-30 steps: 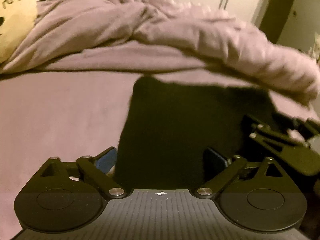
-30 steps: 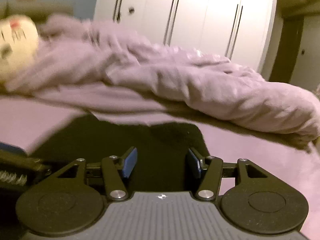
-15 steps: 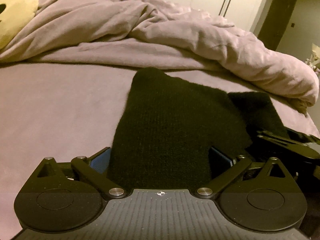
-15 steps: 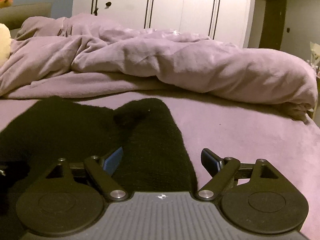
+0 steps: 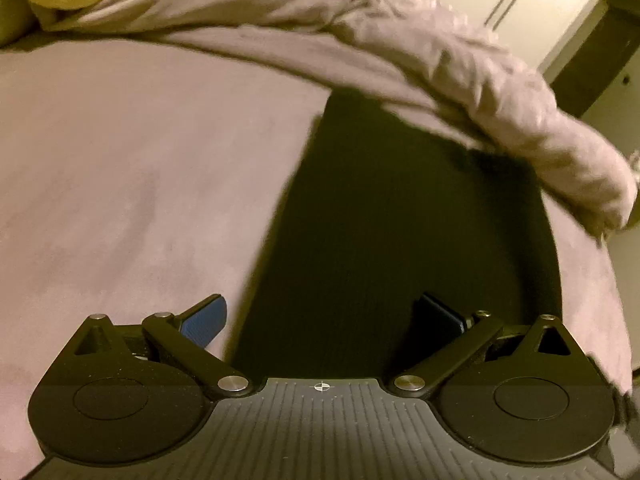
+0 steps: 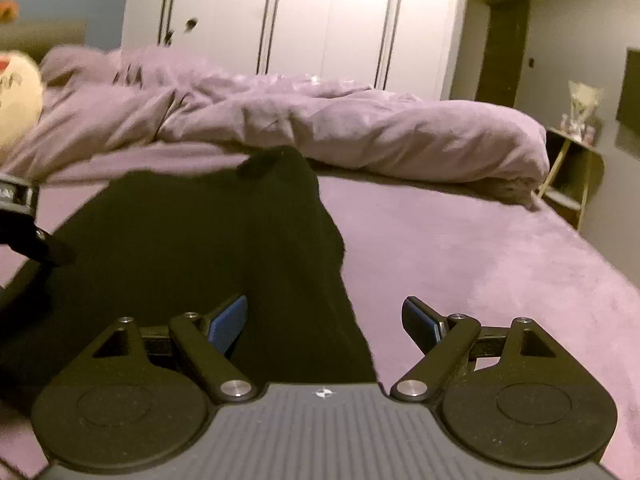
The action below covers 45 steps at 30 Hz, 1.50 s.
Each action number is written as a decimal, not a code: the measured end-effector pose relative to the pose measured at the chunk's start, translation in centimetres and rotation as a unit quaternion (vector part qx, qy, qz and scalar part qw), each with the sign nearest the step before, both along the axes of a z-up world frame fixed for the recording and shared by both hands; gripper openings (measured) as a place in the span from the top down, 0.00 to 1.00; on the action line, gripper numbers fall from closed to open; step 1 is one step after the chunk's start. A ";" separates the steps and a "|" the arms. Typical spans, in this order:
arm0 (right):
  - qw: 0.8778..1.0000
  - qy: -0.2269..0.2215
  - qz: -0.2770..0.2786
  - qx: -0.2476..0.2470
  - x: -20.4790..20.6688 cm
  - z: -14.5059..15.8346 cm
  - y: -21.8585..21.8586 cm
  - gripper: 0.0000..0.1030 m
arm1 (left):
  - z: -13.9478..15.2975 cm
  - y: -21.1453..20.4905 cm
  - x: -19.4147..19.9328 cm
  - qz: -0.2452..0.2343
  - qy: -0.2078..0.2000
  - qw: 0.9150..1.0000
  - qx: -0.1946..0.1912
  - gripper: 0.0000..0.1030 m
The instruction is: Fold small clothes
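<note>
A black knit garment lies flat on the purple bed sheet. My left gripper hovers open over its near left part. The cloth's left edge runs between the blue pads, and nothing is pinched. In the right wrist view the same garment fills the left half. My right gripper stands wide open over its near right edge, one pad above the cloth and the other above bare sheet. A piece of the left gripper's frame shows at the far left.
A crumpled purple duvet lies across the back of the bed, touching the garment's far end. A pale plush toy sits at the far left. White wardrobe doors stand behind, and a small wooden shelf stands past the bed's right edge.
The right jaws have spread from half open to wide. Both grippers have slid apart, left to the left and right to the right, so each now sits over a side edge of the garment.
</note>
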State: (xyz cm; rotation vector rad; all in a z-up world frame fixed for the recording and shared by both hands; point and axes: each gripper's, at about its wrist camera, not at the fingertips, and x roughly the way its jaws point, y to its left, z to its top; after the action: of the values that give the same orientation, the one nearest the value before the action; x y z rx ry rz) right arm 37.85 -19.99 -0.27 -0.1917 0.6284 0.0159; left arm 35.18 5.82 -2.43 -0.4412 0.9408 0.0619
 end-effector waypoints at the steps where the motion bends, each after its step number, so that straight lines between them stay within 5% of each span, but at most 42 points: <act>1: 1.000 0.000 0.001 -0.009 -0.5 0.2 0.1 0.18 | 0.0 -0.1 -0.5 -0.003 0.008 1.000 0.002 0.00; 10: 0.996 0.043 0.007 -0.072 -1.0 -0.4 0.9 0.15 | -0.8 -0.9 -0.6 -0.048 0.043 0.997 0.032 0.00; 14: 0.997 0.051 0.002 -0.063 -0.3 -1.2 0.2 0.05 | -1.1 -1.0 -0.4 -0.055 0.045 0.997 0.037 0.00; 19: 0.997 0.073 -0.003 -0.034 0.3 -0.1 -0.5 0.06 | -0.7 -0.6 -0.6 -0.048 0.053 0.997 0.029 0.00; 22: 0.998 0.056 0.005 -0.036 -0.5 1.3 -0.1 0.21 | 0.7 -0.3 -1.2 -0.035 0.038 0.997 0.048 0.00; 27: 0.998 0.036 0.037 -0.023 0.1 2.5 1.3 0.68 | 2.8 0.2 0.0 -0.018 -0.003 0.997 0.080 0.00; 30: 0.997 0.031 0.063 -0.018 2.6 2.7 2.7 0.81 | 2.7 -0.2 2.5 -0.024 -0.012 0.995 0.095 0.00; 38: 0.993 0.024 0.099 -0.059 13.5 1.6 5.9 0.88 | 2.5 -1.5 8.7 -0.034 -0.032 0.992 0.117 0.00; 41: 0.992 0.045 0.094 -0.074 17.0 0.3 5.8 0.88 | 1.3 -2.2 10.1 -0.037 -0.017 0.990 0.136 0.00; 45: 0.987 0.087 0.094 -0.097 19.5 -3.3 4.6 0.89 | 0.2 -2.0 9.1 -0.040 -0.020 0.993 0.111 0.00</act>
State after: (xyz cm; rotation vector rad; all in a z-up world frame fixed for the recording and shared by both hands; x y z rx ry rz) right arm 57.35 -15.38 -3.53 -0.4401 0.7851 0.1550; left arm 44.32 3.85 -2.20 -0.1990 0.9003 0.0843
